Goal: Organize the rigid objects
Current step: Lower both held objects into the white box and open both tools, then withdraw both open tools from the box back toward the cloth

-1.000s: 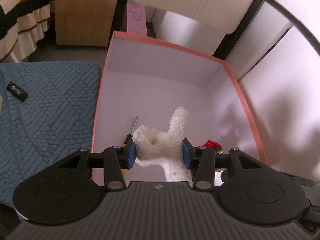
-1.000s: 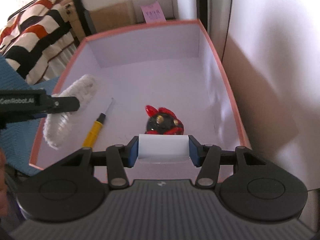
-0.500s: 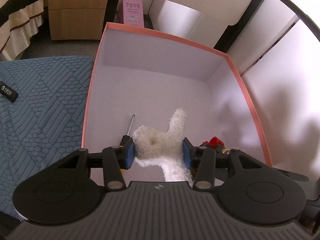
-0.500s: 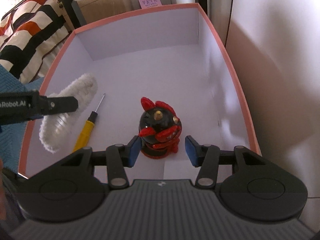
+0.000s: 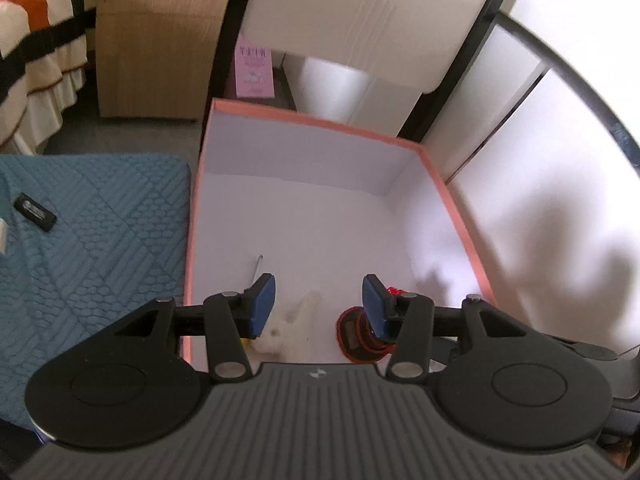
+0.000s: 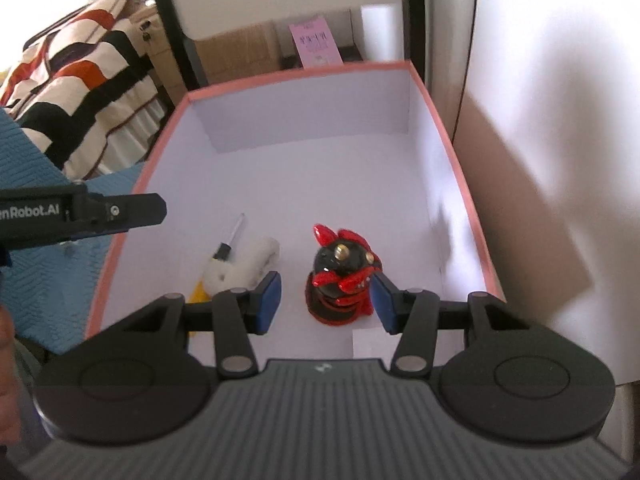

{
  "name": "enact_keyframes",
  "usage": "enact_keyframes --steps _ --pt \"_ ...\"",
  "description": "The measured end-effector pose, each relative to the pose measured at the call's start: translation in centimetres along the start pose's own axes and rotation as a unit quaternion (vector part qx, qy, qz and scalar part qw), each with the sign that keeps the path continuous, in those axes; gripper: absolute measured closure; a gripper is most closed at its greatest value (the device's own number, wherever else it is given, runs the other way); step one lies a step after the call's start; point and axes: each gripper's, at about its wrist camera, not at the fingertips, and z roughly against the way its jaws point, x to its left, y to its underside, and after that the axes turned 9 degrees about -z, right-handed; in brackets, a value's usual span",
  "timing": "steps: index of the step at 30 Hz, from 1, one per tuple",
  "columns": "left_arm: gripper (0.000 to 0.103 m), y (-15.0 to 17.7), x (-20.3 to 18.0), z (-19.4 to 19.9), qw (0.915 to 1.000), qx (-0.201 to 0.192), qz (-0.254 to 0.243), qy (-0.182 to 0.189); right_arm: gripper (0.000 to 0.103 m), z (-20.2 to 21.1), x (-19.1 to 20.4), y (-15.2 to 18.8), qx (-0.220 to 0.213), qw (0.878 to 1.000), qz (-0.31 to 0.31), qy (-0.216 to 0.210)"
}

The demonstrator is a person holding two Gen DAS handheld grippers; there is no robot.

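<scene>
inside the pink box [image 6: 460,168] the screwdriver [image 6: 224,254] lies tip toward the far wall, both claws spread, the left one widening.

Left wrist view: from above the pink-rimmed box [image 5: 454,204], near its left edge, facing steeply down and forward; blue quilted mat [image 5: 92,240] at left.
Right wrist view: above the box's near end, facing down its length, close.
Shared: box interior, red-and-black figurine [image 6: 342,276], white fluffy toy [image 6: 244,266].
</scene>
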Motion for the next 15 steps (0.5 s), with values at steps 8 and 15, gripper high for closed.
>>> enact_keyframes --steps 8,15 --pt "0.049 0.7 0.1 5.4 0.9993 -0.038 0.0 0.003 0.051 3.9 1.9 0.8 -0.032 0.999 0.008 -0.023" --pt "0.049 2.4 0.5 10.0 0.9979 -0.065 0.002 0.004 0.051 7.0 3.8 2.0 -0.056 0.998 0.018 -0.039"
